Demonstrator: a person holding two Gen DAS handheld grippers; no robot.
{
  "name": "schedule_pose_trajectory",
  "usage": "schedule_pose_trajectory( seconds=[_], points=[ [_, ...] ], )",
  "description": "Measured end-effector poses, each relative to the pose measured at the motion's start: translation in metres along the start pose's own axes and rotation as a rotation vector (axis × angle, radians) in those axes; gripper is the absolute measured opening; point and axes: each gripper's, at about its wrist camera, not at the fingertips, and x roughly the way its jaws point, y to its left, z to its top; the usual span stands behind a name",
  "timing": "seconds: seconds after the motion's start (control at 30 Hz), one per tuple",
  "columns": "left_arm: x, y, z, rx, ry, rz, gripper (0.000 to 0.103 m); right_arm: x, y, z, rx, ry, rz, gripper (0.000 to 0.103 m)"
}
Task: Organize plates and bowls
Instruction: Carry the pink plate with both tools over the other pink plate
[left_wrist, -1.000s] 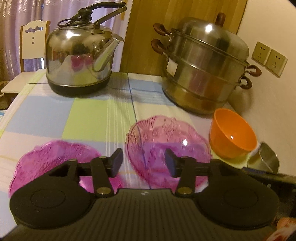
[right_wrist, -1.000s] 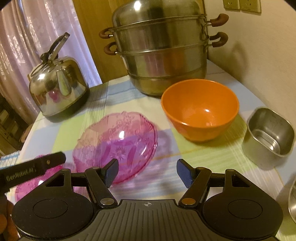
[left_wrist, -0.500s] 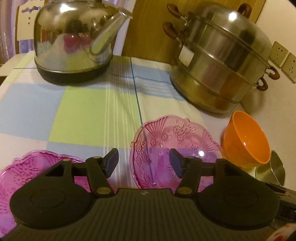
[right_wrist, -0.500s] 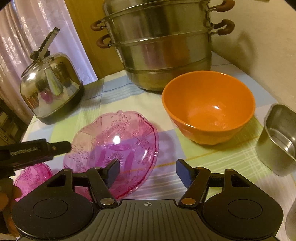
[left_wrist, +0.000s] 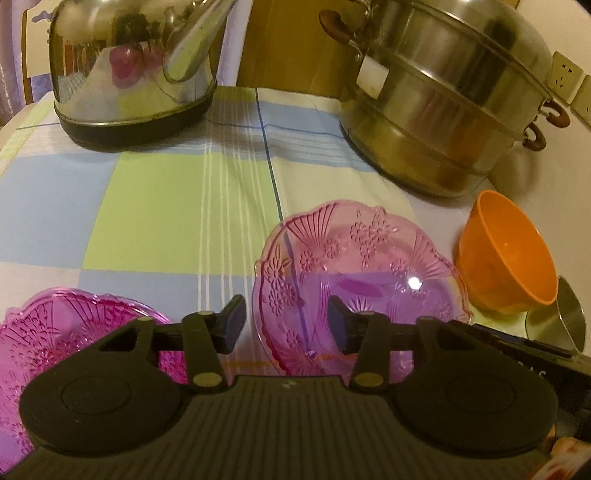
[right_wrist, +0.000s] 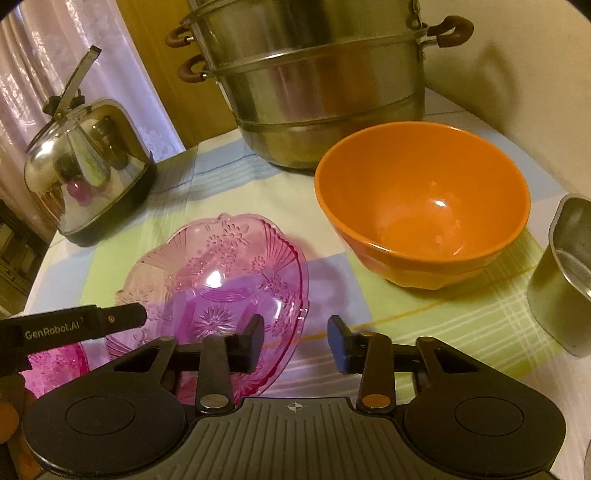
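A pink glass bowl with an embossed flower pattern sits on the checked tablecloth; it also shows in the right wrist view. A second pink glass dish lies at the lower left. An orange bowl stands upright to the right, and shows in the left wrist view too. My left gripper is open and empty, its jaws astride the pink bowl's near left rim. My right gripper is open and empty, over the pink bowl's right rim.
A steel kettle stands at the back left and a tall stacked steel steamer pot at the back right. A small steel container sits right of the orange bowl. A wall with sockets bounds the right side.
Both grippers have moved forward and lower toward the pink bowl. The bowls and dishes have not moved. Both grippers stay open.
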Motion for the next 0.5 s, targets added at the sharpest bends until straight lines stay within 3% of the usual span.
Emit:
schedule_pose_trajectory(
  seconds=[0.17,0.3,0.5],
  points=[
    [0.0013,-0.0039,-0.0017,0.011,-0.002,0.014,0.030,0.0021,-0.0012,-0.0012,0.000,0.013,0.013,0.020],
    [0.0007,-0.0050,-0.0034,0.025,-0.003,0.036,0.020,0.0017,-0.0009,-0.0009,-0.001,0.013,-0.001,0.014],
    [-0.0037,-0.0084,-0.0048,0.026,-0.006,0.029,0.016,-0.0040,-0.0055,0.0013,0.015,0.014,-0.015,0.011]
  ],
)
